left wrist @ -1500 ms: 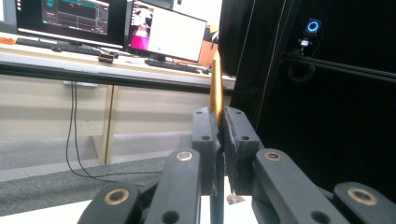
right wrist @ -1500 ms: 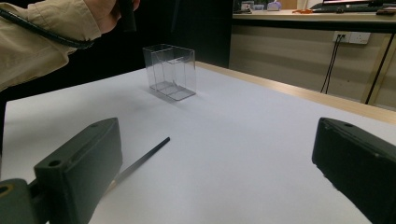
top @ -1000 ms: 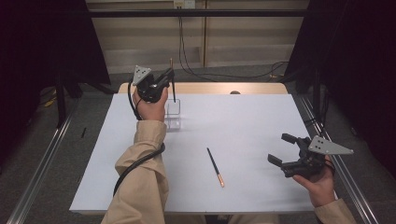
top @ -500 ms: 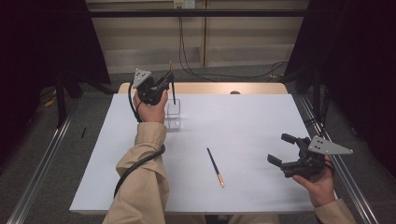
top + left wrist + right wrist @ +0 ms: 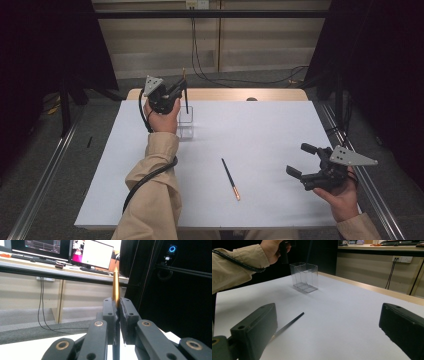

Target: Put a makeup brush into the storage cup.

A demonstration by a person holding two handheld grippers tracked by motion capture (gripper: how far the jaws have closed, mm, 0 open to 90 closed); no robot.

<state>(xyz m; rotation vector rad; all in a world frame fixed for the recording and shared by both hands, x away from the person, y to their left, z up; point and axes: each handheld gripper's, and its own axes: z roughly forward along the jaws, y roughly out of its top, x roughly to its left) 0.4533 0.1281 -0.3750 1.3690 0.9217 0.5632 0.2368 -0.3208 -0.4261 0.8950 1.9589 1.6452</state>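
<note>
My left gripper (image 5: 181,91) is raised at the far left of the white table (image 5: 270,130), shut on a thin dark pen with a gold end (image 5: 185,97). The pen stands upright, gold end up, and its lower end reaches the open top of a small clear box (image 5: 186,124). In the left gripper view the gold end (image 5: 115,285) rises from between my pressed jaws (image 5: 117,306). A second dark pen with a gold end (image 5: 230,178) lies flat at the table's middle front. My right gripper (image 5: 298,159) hovers open at the right front, nothing between its jaws (image 5: 328,320).
The right gripper view looks across the table at the lying pen (image 5: 289,323), the clear box (image 5: 305,277) and the left hand (image 5: 273,250) above it. Metal rails (image 5: 45,170) run along both table sides. A wooden strip (image 5: 225,94) edges the far side.
Almost nothing differs. The left hand with its pen has shifted only slightly above the box. The right gripper has stayed where it was.
</note>
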